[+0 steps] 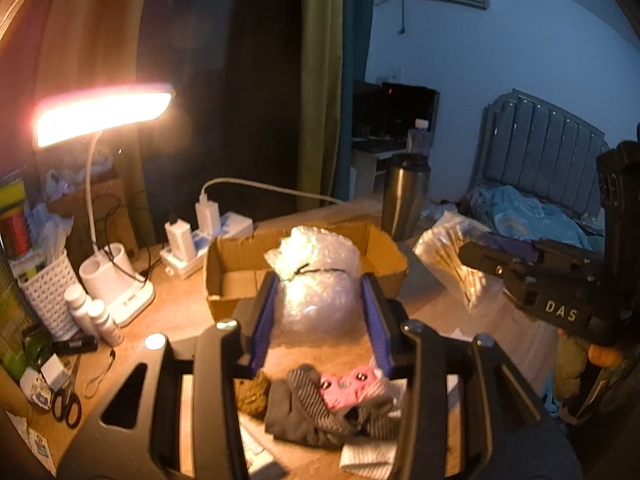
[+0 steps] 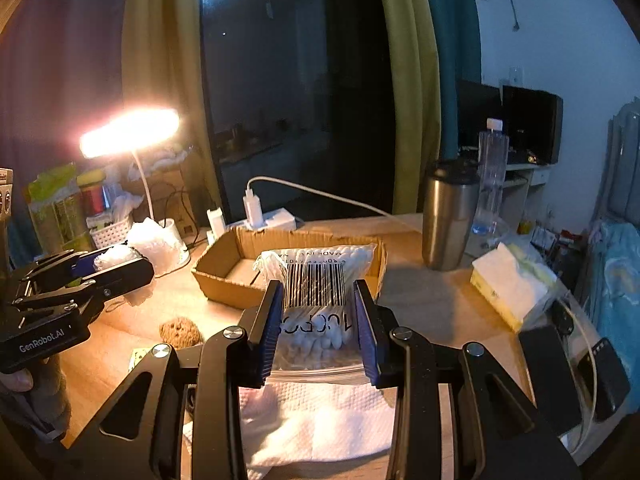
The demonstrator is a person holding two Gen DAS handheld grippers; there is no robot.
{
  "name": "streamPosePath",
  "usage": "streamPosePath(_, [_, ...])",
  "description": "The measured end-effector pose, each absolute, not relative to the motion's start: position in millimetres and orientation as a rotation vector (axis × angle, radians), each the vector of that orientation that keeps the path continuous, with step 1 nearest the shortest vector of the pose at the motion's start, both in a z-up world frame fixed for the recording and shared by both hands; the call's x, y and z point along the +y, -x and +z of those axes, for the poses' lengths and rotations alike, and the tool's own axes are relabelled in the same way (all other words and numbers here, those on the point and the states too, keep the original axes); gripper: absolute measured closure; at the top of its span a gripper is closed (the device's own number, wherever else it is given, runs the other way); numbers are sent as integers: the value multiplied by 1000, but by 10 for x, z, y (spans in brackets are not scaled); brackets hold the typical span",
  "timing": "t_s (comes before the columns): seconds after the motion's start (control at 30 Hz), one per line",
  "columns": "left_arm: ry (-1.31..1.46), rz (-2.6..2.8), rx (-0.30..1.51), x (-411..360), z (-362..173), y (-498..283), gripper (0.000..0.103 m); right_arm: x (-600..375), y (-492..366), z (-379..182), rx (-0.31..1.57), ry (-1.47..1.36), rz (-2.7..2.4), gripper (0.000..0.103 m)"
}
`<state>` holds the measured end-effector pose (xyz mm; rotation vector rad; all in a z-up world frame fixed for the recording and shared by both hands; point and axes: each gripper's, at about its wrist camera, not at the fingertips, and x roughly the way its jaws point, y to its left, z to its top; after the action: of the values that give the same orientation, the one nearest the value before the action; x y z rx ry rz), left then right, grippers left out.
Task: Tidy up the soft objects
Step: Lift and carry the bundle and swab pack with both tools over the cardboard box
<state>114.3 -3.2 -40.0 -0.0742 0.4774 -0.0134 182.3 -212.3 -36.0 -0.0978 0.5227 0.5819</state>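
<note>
My left gripper (image 1: 320,280) is shut on a bundle of clear bubble wrap (image 1: 312,252), held up in front of an open cardboard box (image 1: 384,240). My right gripper (image 2: 318,286) is shut on a clear bag of cotton swabs (image 2: 316,280) with a barcode, also lifted before the box (image 2: 224,280). In the right wrist view the left gripper (image 2: 120,262) hangs at the far left with the bubble wrap (image 2: 114,256). On the desk below lie grey socks (image 1: 320,408), a pink piece (image 1: 348,388), a brown fuzzy pad (image 2: 180,332) and a white towel (image 2: 320,420).
A lit desk lamp (image 1: 100,116) stands at the left beside bottles, a white basket and scissors (image 1: 66,400). A power strip with chargers (image 2: 264,216) sits behind the box. A steel tumbler (image 2: 448,216), a water bottle (image 2: 494,172) and a tissue pack (image 2: 512,284) stand to the right.
</note>
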Motion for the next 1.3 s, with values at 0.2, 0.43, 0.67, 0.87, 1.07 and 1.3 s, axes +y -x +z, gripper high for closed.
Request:
streamPosePath(0.2, [97,-9,398,-10,-269,-1148,61,-2114,-1895,-269,489,95,578,66])
streamPosePath(0.43, [102,-2,358,-30,-186,-1283,61,-2063,-2009,-213,459,101,575,66])
streamPosePath(0.67, [113,3,332,-25,-173,-1474,61,-1992,-2136,-189,429,113,574,66])
streamPosePath(0.87, [121,20,309,22,-179,-1710,61,-1895,-2293,-145,383,133,568,66])
streamPosePath(1.07, [137,30,305,57,-221,-1907,61,-1778,-2501,-137,372,136,579,66])
streamPosePath(1.3, [161,26,306,87,-365,-2174,61,-1733,-2677,-210,380,136,577,66])
